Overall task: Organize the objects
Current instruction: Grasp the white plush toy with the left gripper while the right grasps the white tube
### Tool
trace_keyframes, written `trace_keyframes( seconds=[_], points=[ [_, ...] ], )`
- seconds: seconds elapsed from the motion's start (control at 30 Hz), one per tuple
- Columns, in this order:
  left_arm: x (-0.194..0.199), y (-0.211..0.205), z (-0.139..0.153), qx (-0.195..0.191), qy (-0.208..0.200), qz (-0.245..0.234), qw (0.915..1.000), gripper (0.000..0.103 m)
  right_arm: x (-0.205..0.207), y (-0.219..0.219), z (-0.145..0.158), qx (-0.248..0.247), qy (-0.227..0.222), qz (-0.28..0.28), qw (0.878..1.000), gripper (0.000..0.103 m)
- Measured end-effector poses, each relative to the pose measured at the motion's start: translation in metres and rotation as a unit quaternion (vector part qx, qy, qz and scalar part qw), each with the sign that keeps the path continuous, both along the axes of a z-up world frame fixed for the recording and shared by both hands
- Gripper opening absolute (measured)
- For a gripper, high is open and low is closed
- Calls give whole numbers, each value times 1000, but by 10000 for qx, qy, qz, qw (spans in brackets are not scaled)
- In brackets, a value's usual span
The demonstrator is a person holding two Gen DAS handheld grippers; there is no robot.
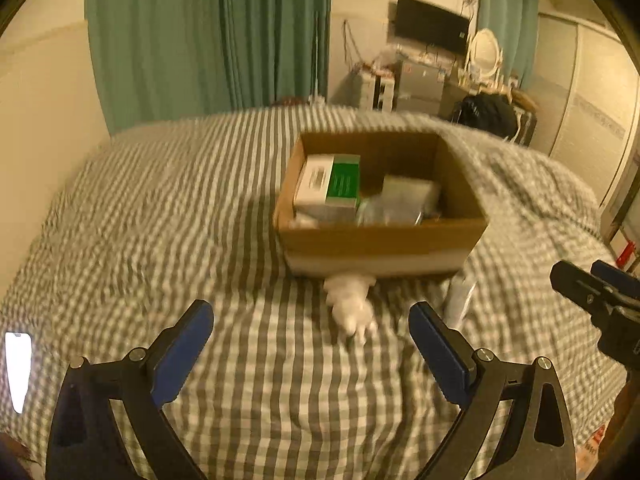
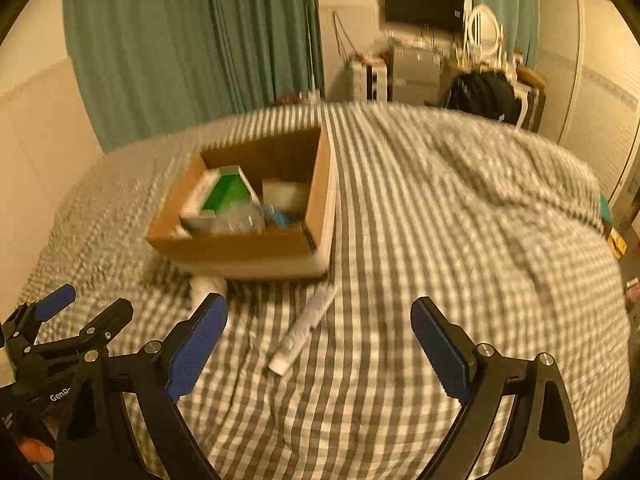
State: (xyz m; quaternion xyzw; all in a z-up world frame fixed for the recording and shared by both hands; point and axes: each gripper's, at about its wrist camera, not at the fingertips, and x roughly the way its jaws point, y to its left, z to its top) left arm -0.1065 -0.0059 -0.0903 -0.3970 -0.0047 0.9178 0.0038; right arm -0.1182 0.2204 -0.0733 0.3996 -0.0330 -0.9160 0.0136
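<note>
Your left gripper (image 1: pixel 310 326) and right gripper (image 2: pixel 320 320) gape empty above open bed (image 2: pixel 440 240); tube (image 2: pixel 306 328) lies just before cardboard box's (image 2: pixel 240 250) near edge.

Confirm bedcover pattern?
Grey-and-white gingham check on the bedcover; clearest in the right wrist view.

left wrist: low over grey-white checked bed (image 1: pixel 160 200), facing open brown cardboard box (image 1: pixel 380 236) | right wrist: same, further right | shared: box, bed
</note>
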Motion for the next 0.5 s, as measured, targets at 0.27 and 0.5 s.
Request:
trace_keyframes(
  seconds=[0.27,0.5],
  points=[
    [-27,6,-65,-102,-544,-117,9984,100,-36,-10,-79,-23,-808,107,9967,79],
    [-50,11,-95,-158,-724,-236,9970,100,-63,-21,-123,-68,-1202,333,9922,52]
  ],
)
